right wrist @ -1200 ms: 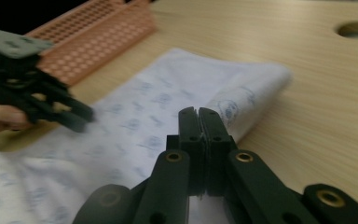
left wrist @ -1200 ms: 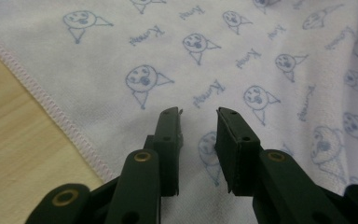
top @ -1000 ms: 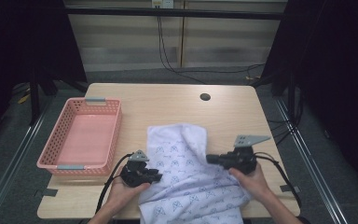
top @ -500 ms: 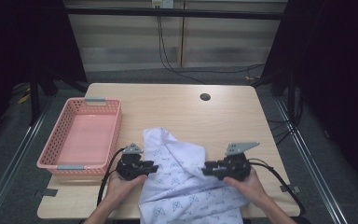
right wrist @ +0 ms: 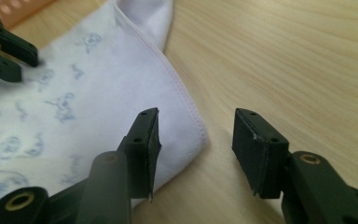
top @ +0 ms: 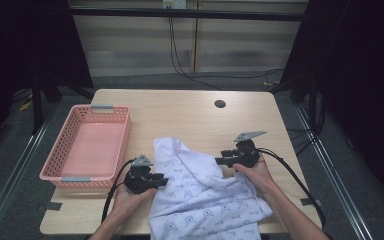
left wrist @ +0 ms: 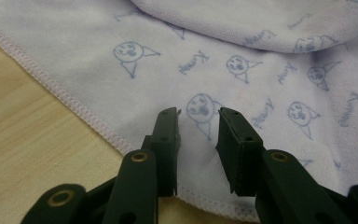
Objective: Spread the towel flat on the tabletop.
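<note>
The left gripper (top: 161, 181) sits low at the near left of the table (top: 190, 115), held in the person's left hand (top: 130, 196), with its jaws parted a little and nothing pinched between them; in the left gripper view (left wrist: 199, 122) the jaws hang over the printed cloth (left wrist: 242, 70) just inside its stitched hem, with bare wood to the left of the hem. To the left of this gripper, in the high view, a pink basket (top: 55, 155) stands on the table's left side, apart from the cloth. The cloth (top: 205, 200) is white with small pale blue cartoon faces and words, lies rumpled on the near middle of the table between the two grippers, and droops over the near edge. Farther back, a small dark round hole (top: 220, 104) shows in the tabletop. On the right, the right gripper (top: 220, 161) is held in the right hand (top: 255, 172) at the cloth's right edge, its cable (top: 300, 185) trailing off to the near right. In the right gripper view (right wrist: 196, 140) its jaws stand wide apart and hold nothing, one over the cloth's hemmed corner, the other over bare wood.
</note>
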The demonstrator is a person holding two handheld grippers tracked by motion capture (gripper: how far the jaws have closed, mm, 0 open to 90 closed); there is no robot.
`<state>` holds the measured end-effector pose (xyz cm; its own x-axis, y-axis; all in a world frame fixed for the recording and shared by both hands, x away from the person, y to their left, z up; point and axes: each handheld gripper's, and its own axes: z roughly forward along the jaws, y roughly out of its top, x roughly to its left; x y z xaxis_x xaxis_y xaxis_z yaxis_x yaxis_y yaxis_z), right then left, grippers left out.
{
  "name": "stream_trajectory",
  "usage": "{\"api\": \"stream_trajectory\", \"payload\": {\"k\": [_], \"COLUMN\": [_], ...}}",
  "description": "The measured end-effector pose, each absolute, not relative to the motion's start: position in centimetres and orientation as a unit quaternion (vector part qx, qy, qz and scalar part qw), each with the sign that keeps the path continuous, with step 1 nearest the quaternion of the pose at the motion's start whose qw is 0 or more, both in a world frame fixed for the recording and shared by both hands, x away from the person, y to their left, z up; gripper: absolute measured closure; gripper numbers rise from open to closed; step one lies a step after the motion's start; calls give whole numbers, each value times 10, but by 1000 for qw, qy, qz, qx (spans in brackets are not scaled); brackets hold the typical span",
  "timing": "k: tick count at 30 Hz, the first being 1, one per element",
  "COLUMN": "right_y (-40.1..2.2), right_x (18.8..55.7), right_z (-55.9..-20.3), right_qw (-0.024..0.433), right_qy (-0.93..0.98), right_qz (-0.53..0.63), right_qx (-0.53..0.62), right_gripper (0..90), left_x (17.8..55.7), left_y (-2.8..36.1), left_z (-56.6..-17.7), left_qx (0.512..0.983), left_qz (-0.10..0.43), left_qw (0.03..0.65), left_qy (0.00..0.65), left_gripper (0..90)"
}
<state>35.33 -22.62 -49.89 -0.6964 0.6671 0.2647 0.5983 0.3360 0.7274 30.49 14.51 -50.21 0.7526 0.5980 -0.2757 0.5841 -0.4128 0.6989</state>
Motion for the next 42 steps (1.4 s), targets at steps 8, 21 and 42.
{"api": "stream_trajectory", "payload": {"k": [8,21,42], "right_y": [-217,-190,-166], "right_x": [344,289,294], "right_z": [-494,-450,-498], "right_qw": [26,-19,-35], "right_qy": [825,812,850], "right_qz": [437,516,436], "right_qx": [358,273,293], "right_gripper": [839,813,525], "left_x": [305,306,307], "left_y": [145,146,147], "left_z": [-502,-502,-502], "left_qx": [841,838,838], "left_qz": [9,13,8], "left_qw": [412,410,413], "left_qy": [351,359,356], "left_gripper": [682,676,676]}}
